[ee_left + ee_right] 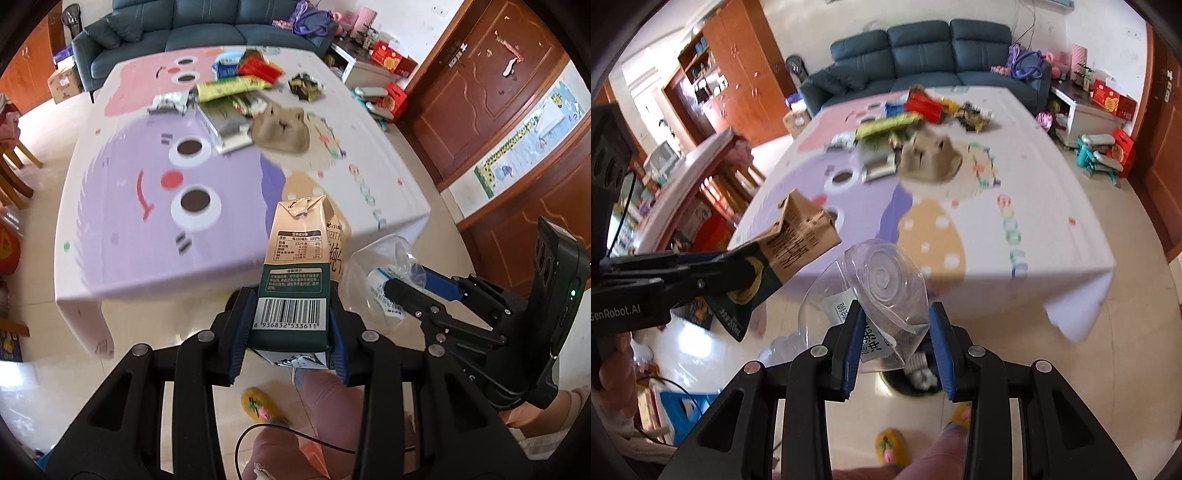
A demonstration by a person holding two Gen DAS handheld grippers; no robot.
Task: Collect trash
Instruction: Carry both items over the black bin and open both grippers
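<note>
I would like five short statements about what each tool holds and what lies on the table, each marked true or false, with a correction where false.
1. The left tool is shut on a milk carton. True.
2. The right tool is open, holding nothing. False: it is shut on a crushed clear plastic bottle.
3. Wrappers lie on the far part of the table. True.
4. The carton is lying flat on the table. False: it is held in the air, off the table's near edge.
5. A dark bin with something white inside stands on the floor below the right tool. True.
</note>
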